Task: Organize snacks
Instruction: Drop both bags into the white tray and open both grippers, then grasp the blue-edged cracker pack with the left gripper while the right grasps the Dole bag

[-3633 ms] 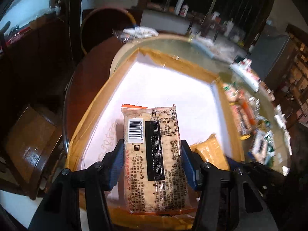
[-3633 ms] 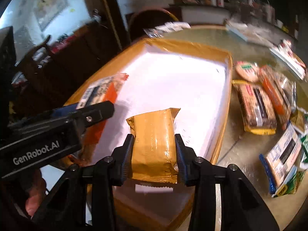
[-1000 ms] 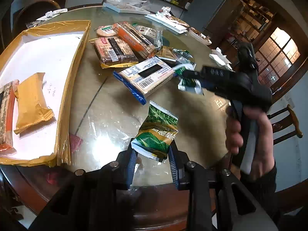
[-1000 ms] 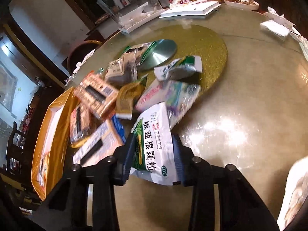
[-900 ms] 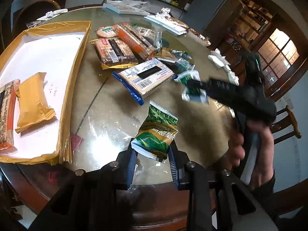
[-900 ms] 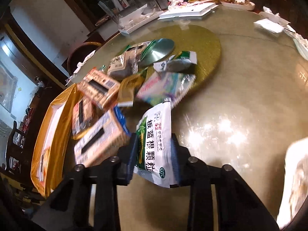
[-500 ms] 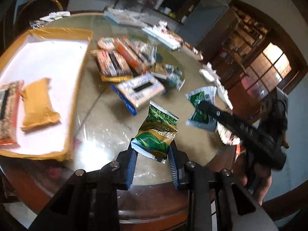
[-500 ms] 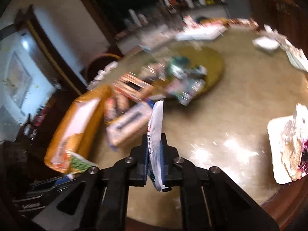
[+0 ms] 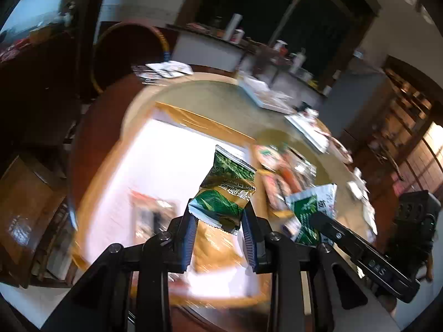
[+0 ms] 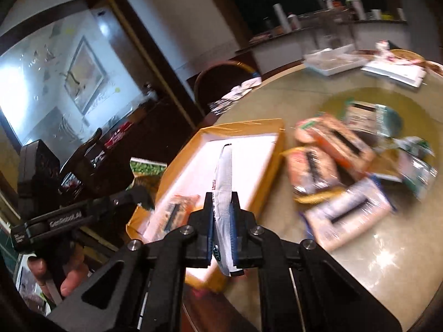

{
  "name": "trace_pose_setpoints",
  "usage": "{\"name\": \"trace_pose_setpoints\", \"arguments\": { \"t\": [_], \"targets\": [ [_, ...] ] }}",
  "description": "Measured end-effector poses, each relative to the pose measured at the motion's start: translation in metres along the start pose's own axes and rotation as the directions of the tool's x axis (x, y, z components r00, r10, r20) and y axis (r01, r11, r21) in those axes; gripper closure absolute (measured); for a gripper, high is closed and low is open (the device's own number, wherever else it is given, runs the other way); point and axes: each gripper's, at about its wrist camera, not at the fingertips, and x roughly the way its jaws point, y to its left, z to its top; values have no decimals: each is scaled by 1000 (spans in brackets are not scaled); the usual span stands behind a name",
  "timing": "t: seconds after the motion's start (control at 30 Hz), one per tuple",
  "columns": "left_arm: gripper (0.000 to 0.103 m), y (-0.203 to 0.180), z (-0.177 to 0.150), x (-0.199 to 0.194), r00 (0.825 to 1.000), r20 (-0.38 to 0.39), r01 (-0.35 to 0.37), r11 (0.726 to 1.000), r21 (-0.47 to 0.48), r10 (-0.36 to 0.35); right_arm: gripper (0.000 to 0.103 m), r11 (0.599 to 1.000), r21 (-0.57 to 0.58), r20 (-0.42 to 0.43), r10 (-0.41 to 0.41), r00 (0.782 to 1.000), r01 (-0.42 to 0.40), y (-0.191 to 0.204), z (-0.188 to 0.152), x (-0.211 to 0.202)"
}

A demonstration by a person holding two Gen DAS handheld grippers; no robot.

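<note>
My left gripper (image 9: pixel 218 229) is shut on a green snack packet (image 9: pixel 225 191) and holds it in the air over the yellow-rimmed white tray (image 9: pixel 199 119). My right gripper (image 10: pixel 223 221) is shut on a white-and-green sachet (image 10: pixel 224 177), seen edge-on above the tray's (image 10: pixel 243 126) near end. The same sachet (image 9: pixel 310 207) shows at the right of the left wrist view. In the tray lie an orange cracker packet (image 9: pixel 153 215) and a yellow packet (image 9: pixel 213 246), both blurred.
Several loose snack packets (image 10: pixel 332 149) lie on the round glass-topped table (image 10: pixel 373 249) right of the tray. A person's hand (image 10: pixel 69 276) grips the left tool. A chair back (image 9: pixel 127 47) stands beyond the table, and trays and papers (image 10: pixel 332 61) sit at its far side.
Both grippers rose from the loose snacks and swung left over the tray, each carrying its packet. The right jaws closed fully on the white sachet, now edge-on.
</note>
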Motion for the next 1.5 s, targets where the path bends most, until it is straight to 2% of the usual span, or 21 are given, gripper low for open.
{"name": "trace_pose_setpoints", "arguments": {
  "t": [0.17,0.23,0.3,0.43,0.5,0.57,0.6,0.63,0.67,0.73,0.8,0.87,0.93,0.97,1.07,1.13,1.2,1.27,1.3,1.4,1.5],
  "targets": [
    [73,40,36,40,997,-68,-42,998,-53,39,92,1000,-20,-101,16,995,-18,15,25,71],
    [73,49,37,57,993,-114,-48,996,-71,40,92,999,4,-145,34,989,-34,12,30,95],
    [73,56,37,72,988,-150,-56,994,-91,42,92,1000,14,-182,19,983,-16,10,30,114],
    [72,64,30,93,967,-235,-116,990,-80,95,92,1000,24,-229,12,973,-7,5,27,139],
    [72,66,27,101,955,-276,-129,989,-67,106,88,1000,23,-247,1,969,5,4,23,145],
    [71,67,26,103,952,-276,-154,986,-60,132,86,999,6,-252,-34,967,36,4,22,143],
    [69,66,26,104,951,-272,-162,986,-43,144,84,999,-8,-249,-41,968,40,5,22,139],
    [60,63,25,102,951,-265,-172,985,-24,160,78,998,-22,-243,-56,968,52,6,23,131],
    [41,58,23,97,951,-249,-188,982,-2,181,72,997,-29,-230,-71,971,66,5,23,122],
    [23,47,19,85,958,-173,-227,973,39,230,47,997,-36,-171,-71,983,66,4,25,97],
    [22,33,14,72,957,-110,-260,963,72,267,46,997,-39,-124,-66,990,61,2,22,68],
    [22,17,7,57,960,-62,-266,959,95,272,43,998,-22,-74,-57,996,55,-8,11,31],
    [22,-8,-6,41,975,-4,-219,968,127,221,33,998,11,-36,-59,998,59,-23,-3,2],
    [22,-21,-12,37,982,4,-189,970,153,191,33,997,32,-21,-72,997,73,-34,-11,-13],
    [20,-70,-28,38,998,-34,-42,965,257,53,33,983,102,-16,-154,988,155,-69,-33,-51],
    [20,-111,-36,59,989,-145,85,934,347,-36,33,969,141,-8,-205,979,204,-90,-44,-75],
    [20,-149,-47,82,975,-219,122,893,433,-27,33,948,193,-4,-256,967,252,-111,-55,-95],
    [20,-180,-57,102,973,-230,132,842,523,-10,33,936,244,8,-264,964,254,-128,-65,-112],
    [20,-196,-61,118,966,-259,149,812,565,2,33,933,260,19,-264,964,250,-132,-67,-118],
    [20,-217,-67,160,944,-327,166,787,594,48,33,920,298,47,-279,959,253,-144,-77,-134],
    [21,-221,-68,182,939,-320,103,790,604,122,33,916,305,42,-286,957,260,-151,-81,-138]
  ]
}}
